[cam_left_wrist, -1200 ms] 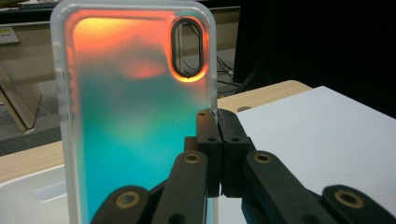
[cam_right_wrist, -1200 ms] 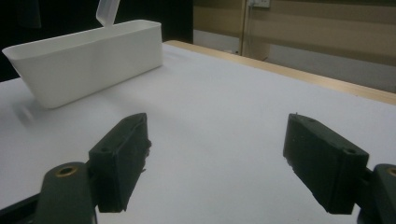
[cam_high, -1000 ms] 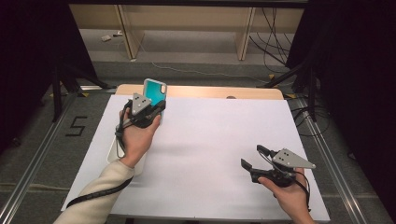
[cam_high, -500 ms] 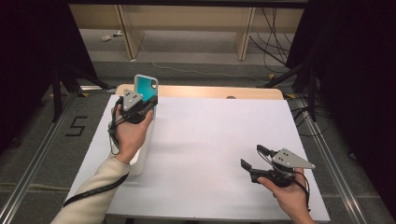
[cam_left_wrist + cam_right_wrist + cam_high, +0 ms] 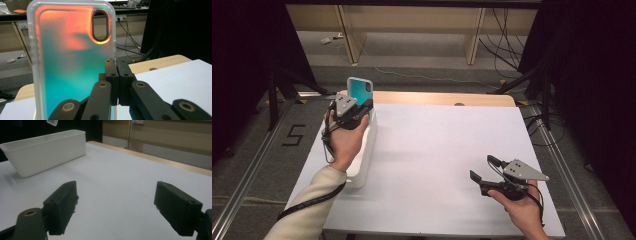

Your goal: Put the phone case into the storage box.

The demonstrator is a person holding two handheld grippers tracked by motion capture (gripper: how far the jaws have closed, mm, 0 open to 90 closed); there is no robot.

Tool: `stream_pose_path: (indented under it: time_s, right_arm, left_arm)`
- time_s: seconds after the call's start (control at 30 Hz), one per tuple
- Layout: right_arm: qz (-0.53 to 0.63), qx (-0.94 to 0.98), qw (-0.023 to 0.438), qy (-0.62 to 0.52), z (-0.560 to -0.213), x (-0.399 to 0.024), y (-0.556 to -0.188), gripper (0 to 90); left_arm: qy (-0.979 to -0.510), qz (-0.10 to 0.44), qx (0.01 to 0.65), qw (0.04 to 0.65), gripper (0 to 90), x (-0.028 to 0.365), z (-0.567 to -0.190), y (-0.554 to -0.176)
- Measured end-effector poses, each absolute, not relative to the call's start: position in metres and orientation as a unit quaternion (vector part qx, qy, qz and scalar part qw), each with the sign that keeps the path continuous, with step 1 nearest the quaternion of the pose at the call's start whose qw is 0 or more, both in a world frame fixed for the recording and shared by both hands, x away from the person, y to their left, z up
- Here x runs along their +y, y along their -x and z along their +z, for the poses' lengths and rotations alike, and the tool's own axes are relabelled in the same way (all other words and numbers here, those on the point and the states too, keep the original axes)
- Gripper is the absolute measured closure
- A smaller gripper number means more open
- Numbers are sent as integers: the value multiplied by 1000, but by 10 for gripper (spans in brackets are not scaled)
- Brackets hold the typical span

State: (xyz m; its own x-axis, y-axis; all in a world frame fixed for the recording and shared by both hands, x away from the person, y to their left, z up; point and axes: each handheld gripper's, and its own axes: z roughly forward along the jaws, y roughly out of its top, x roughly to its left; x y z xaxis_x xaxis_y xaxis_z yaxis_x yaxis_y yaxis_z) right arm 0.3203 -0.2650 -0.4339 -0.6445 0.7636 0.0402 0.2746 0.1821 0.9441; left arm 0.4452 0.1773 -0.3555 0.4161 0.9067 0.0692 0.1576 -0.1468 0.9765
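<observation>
Holding a phone case upright at the far left of the bench

Gripping the phone case (image 5: pixel 72 62) by its lower right edge, our left claw (image 5: pixel 117 75) has its jaws pressed together on the case's thin rim. We see the case standing upright and raised above the white bin (image 5: pixel 364 155), at the far left corner of the bench (image 5: pixel 452 150). It is translucent, with a frosted white rim, and its back fades from orange at the top to teal below. A dark oval camera opening sits near its upper right corner in the left gripper view. In the high view the case (image 5: pixel 360 92) shows teal, just beyond the left claw (image 5: pixel 362 107).

Our right claw (image 5: pixel 482 170) rests low near the front right of the bench, jaws spread wide and nothing between them. In the right gripper view the same claw (image 5: pixel 115 207) looks across bare white surface toward the bin (image 5: pixel 47 152).

We find the long white bin lying along the left edge of the bench, under our left forearm. A wooden strip runs along the far edge. Between the bin and the right claw the white top lies open, and the two claws are well apart.
</observation>
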Motion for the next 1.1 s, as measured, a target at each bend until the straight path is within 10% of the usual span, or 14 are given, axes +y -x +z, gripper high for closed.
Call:
stream_pose_path:
  time_s: [1.1]
  right_arm:
    - [536, 732, 240, -345, -435, -265, -322, 196]
  left_arm:
    - [-611, 372, 470, 517, 886, 189, -361, -458]
